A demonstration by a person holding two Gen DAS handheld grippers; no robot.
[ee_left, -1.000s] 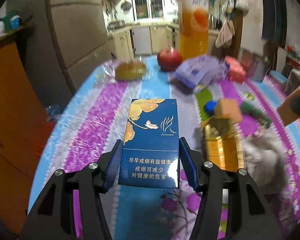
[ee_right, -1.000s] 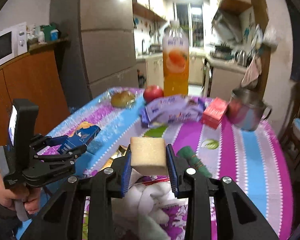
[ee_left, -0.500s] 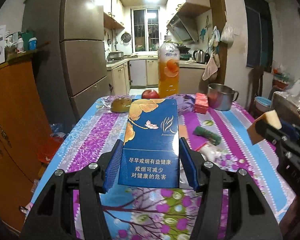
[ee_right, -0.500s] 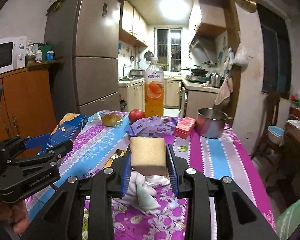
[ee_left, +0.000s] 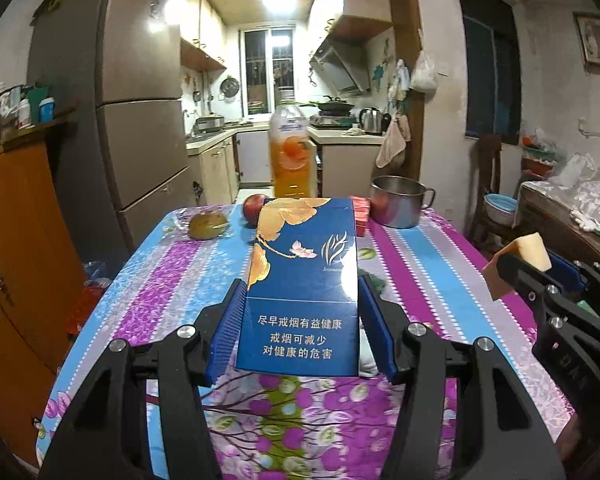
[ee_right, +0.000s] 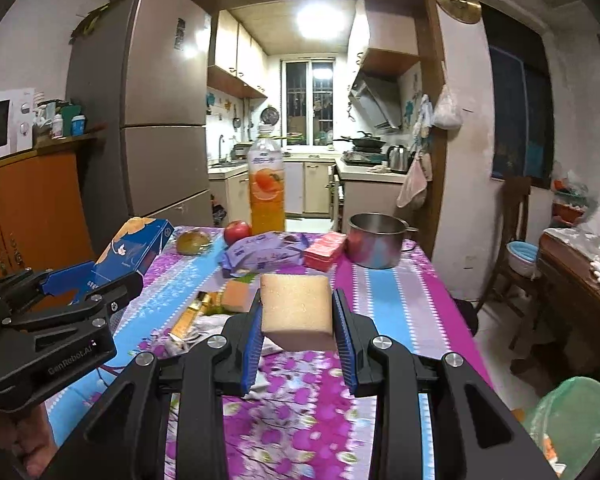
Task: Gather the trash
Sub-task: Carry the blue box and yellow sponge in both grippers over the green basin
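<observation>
My left gripper (ee_left: 302,308) is shut on a blue cigarette box (ee_left: 304,280) and holds it above the near end of the table (ee_left: 172,272). The box also shows in the right wrist view (ee_right: 134,254) at the left. My right gripper (ee_right: 298,324) is shut on a yellow sponge (ee_right: 296,306), raised over the table; the sponge also shows in the left wrist view (ee_left: 520,260) at the right. On the cloth lie a gold wrapper (ee_right: 190,316), an orange sponge (ee_right: 234,296) and a crumpled white tissue (ee_right: 208,326).
At the table's far end stand an orange juice bottle (ee_right: 266,188), an apple (ee_right: 237,231), a wrapped bun (ee_right: 192,241), a purple packet (ee_right: 266,256), a red pack (ee_right: 324,250) and a steel pot (ee_right: 374,240). A green bag (ee_right: 572,420) is low right. A fridge (ee_right: 156,120) is left.
Both grippers have pulled back and up from the table with the box and the sponge still held; more of the table and kitchen is in view.
</observation>
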